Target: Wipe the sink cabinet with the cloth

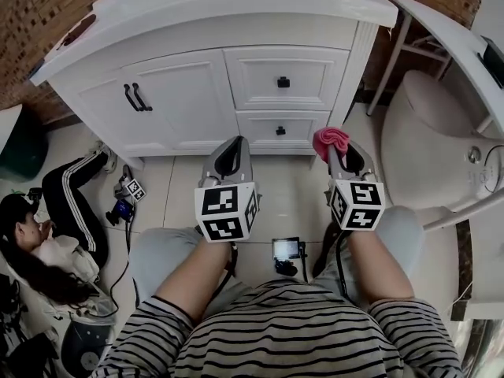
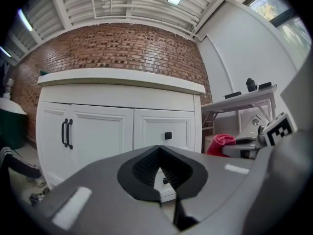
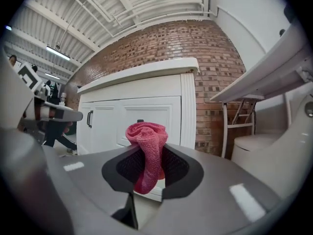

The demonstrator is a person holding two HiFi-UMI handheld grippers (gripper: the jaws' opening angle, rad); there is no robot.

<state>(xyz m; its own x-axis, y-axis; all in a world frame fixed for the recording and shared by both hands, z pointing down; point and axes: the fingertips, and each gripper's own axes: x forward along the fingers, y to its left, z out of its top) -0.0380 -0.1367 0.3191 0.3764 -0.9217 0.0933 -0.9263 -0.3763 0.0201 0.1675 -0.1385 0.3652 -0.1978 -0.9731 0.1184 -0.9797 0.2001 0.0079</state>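
Two claws level before me; my right claw (image 1: 339, 154) is clenched on the pink cloth (image 1: 330, 139), left claw (image 1: 229, 153) closed on nothing; sink cabinet (image 1: 185, 93) stands straight ahead, its drawer fronts (image 1: 307, 73) facing the cloth but apart from it; right reaches first, I'd say.

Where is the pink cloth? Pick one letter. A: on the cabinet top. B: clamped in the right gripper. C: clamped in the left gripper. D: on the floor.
B: the right gripper has its jaws shut on the pink cloth; the left gripper is shut on nothing.
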